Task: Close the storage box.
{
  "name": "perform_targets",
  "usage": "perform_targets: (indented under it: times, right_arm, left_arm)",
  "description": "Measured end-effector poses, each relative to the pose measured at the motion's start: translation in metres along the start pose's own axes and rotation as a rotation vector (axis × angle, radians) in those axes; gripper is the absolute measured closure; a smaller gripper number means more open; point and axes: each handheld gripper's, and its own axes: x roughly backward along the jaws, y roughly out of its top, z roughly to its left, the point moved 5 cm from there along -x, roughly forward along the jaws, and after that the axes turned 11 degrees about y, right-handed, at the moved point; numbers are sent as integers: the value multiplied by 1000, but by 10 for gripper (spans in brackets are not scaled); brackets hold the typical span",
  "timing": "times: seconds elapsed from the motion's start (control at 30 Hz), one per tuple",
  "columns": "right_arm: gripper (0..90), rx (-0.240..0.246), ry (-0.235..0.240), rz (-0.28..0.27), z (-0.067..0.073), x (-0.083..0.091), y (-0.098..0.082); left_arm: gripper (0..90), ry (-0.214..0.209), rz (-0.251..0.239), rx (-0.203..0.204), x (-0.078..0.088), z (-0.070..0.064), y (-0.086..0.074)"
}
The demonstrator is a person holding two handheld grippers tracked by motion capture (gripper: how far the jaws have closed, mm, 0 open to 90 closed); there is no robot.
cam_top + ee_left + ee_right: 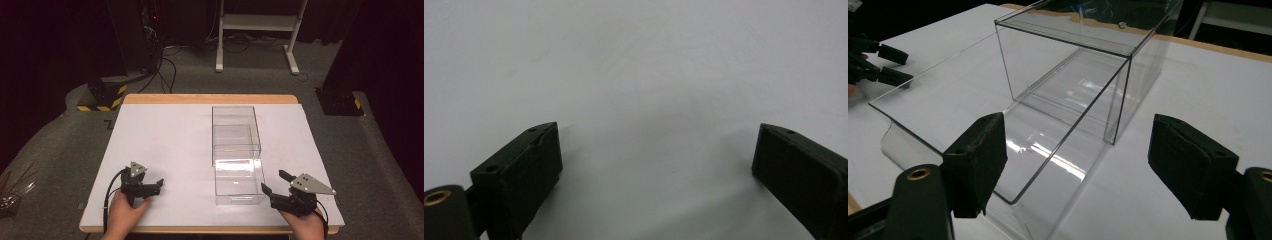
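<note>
The right gripper (274,188), jaws wide and empty, faced the clear box (236,150) at 9 o'clock for access; the left gripper (155,186) rested wide on the surface (165,135).

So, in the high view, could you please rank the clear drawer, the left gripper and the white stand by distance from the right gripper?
1. clear drawer, just left of the right gripper.
2. left gripper, across the table.
3. white stand, far back.

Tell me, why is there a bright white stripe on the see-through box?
High view: lamp glare bounces off the clear box mid-length. Right gripper view: that glare streaks its pulled-out drawer. Left gripper view: soft shadows on the white table, black jaws slightly blurred.
</note>
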Motion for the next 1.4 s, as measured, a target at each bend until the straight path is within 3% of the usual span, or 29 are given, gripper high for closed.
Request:
perform_targets:
  times: [0.23,0.6,0.87,1.4]
  right_arm:
    - [239,-3,16,-17,7,3,-2]
    - [246,-4,45,24,15,-4,-17]
    - [237,-10,56,39,13,-9,-22]
    - [241,-12,21,23,5,-22,-15]
  left_arm:
    - [60,0,0,0,0,0,0]
    - [60,0,0,1,0,0,0]
    - [60,-1,0,2,0,0,0]
    - [60,-1,0,2,0,0,0]
